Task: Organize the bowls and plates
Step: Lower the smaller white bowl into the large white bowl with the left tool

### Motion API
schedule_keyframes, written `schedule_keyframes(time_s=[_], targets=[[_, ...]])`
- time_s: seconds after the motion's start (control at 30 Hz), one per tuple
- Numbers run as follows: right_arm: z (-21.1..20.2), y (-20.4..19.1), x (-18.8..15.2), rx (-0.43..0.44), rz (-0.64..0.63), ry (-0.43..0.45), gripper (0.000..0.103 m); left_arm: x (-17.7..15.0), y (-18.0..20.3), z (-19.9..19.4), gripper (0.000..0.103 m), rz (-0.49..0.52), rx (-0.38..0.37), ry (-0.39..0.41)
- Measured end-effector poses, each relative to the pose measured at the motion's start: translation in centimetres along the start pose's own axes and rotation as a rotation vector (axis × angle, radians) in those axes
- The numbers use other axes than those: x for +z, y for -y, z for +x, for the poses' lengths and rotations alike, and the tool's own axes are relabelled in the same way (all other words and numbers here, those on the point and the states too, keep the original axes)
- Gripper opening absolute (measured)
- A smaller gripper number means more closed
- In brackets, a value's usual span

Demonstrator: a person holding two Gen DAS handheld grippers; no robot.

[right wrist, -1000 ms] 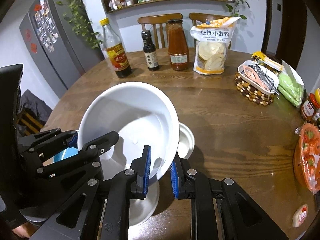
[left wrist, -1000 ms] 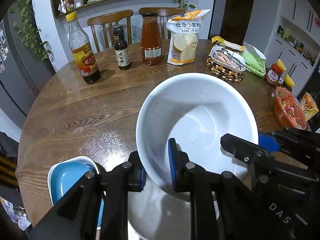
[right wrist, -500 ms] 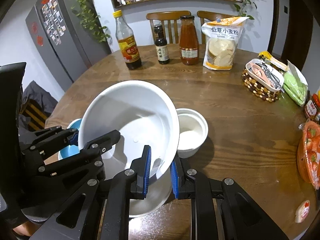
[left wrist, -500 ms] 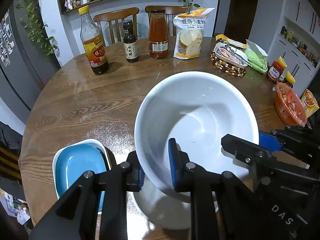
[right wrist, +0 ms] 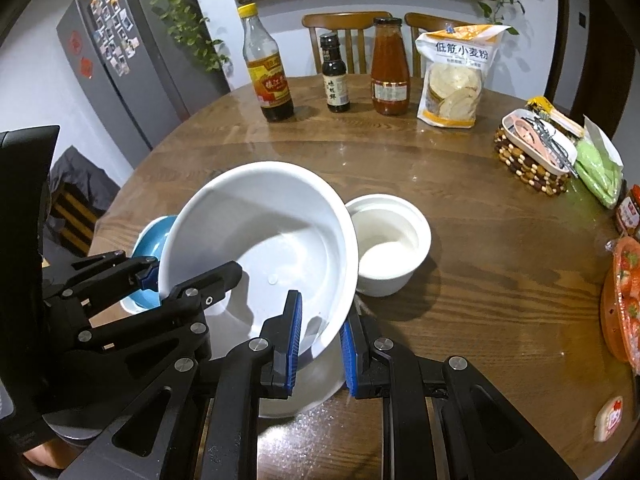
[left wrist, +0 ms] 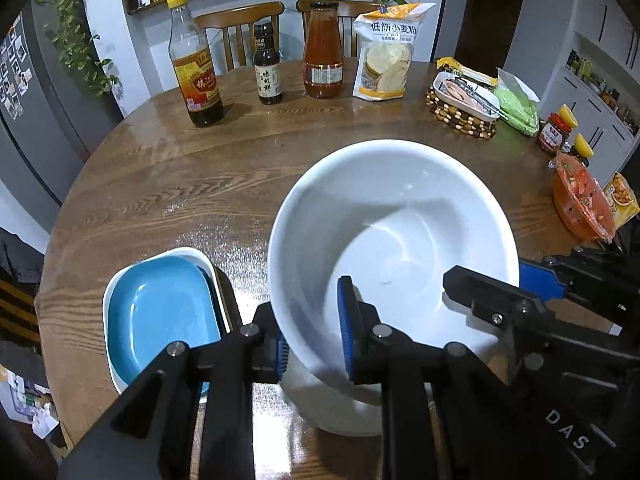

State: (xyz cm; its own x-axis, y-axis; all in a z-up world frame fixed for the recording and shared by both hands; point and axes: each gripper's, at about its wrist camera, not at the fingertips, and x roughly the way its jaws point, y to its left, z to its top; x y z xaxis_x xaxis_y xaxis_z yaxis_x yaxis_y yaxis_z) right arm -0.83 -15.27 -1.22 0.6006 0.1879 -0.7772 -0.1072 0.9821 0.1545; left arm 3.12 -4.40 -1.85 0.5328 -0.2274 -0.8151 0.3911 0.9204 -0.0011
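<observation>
The round wooden surface (right wrist: 460, 200) fills both views, with two chairs (right wrist: 346, 28) at its far edge. Over its near side hangs the large white bowl (left wrist: 394, 236), tilted and lifted clear of the wood, above a white dish (right wrist: 304, 392) whose shape is mostly hidden beneath it. The left gripper (left wrist: 312, 332) is clamped on the bowl's near-left rim, one blue pad inside the wall and one outside; the right gripper (right wrist: 320, 344) pinches the rim on the opposite side in the same way, so the bowl is carried between the two. Just beside the bowl, to its left in the left wrist view, a blue plate (left wrist: 160, 316) lies in a white-rimmed dish on the surface. To the bowl's right in the right wrist view stands a small white bowl (right wrist: 390, 244), close to the big one's rim. Along the far side stand a flour bag (right wrist: 456, 76), a yellow-capped vinegar bottle (right wrist: 268, 76), a red sauce jar (right wrist: 390, 68) and a small dark bottle (right wrist: 335, 76). At the right sit a beaded trivet with a tray (right wrist: 534, 152) and a green packet (right wrist: 600, 168)
</observation>
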Motion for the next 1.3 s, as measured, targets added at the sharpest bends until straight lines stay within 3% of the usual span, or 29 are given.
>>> schedule_keyframes(time_s=[1.3], targets=[[3.4,0.3,-2.2,0.047,0.036,-0.143,0.021,-2.1,-0.3,2.5,0.02,-0.014,-0.022,-0.161]])
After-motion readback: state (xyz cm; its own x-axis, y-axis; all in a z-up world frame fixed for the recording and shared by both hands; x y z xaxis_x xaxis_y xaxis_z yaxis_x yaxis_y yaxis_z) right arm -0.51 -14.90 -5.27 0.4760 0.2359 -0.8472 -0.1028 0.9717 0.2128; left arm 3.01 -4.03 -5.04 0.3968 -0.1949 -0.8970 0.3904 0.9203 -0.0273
